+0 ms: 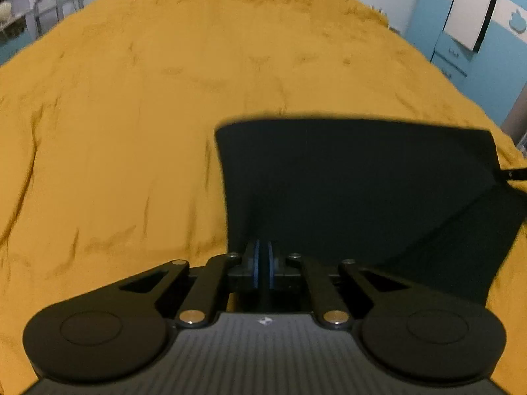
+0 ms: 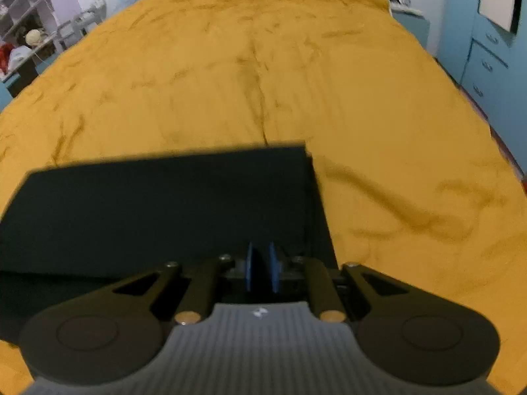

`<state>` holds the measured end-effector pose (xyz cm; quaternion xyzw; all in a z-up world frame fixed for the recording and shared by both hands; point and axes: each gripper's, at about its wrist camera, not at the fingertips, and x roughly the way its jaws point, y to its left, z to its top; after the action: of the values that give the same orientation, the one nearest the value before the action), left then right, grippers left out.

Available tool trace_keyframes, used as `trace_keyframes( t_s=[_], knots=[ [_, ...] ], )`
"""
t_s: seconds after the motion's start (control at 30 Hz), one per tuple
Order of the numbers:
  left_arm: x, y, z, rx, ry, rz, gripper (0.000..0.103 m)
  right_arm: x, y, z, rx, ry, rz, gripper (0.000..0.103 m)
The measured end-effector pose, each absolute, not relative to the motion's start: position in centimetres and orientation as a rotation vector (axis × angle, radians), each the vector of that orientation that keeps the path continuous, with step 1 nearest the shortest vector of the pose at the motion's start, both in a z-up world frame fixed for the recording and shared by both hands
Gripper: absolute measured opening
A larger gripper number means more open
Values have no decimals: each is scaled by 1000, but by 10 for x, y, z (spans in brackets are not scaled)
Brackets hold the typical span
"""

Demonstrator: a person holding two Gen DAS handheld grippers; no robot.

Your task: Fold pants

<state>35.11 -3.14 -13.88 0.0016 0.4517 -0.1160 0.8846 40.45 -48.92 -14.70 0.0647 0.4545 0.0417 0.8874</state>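
Dark pants (image 1: 362, 181) lie folded into a broad black panel on a mustard-yellow bedspread (image 1: 131, 115). My left gripper (image 1: 263, 256) is shut on the near left part of the cloth, with its blue pads pinching the fabric. In the right wrist view the same pants (image 2: 164, 204) spread away to the left, and my right gripper (image 2: 262, 263) is shut on the cloth near its right edge, with dark fabric between the blue pads. A fold of the pants rises toward the right gripper's tip (image 1: 515, 173) at the right edge of the left wrist view.
The yellow bedspread (image 2: 395, 115) is wrinkled and stretches far beyond the pants. Blue cabinets with drawers (image 2: 487, 65) stand along the right side. A white panel (image 1: 467, 6) hangs on that wall. Cluttered shelves (image 2: 26, 16) stand at the far left.
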Motion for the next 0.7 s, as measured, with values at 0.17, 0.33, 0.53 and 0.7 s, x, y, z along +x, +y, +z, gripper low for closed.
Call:
trace_keyframes(
  t_s=[0.17,0.33,0.53,0.7],
  knots=[
    [322,-18,-143,16,961,-237,6,408,-490,-151,168,948,53,0],
    [296,7,-119,-63,884,-181,12,383,-471,-123,133,879,48,9],
    [288,-21,-120,7,852,-241,56,340,-433,-113,196,841,126,12],
    [293,-55,-147,145,846,-185,63,323,-403,-133,278,842,164,14]
  ],
)
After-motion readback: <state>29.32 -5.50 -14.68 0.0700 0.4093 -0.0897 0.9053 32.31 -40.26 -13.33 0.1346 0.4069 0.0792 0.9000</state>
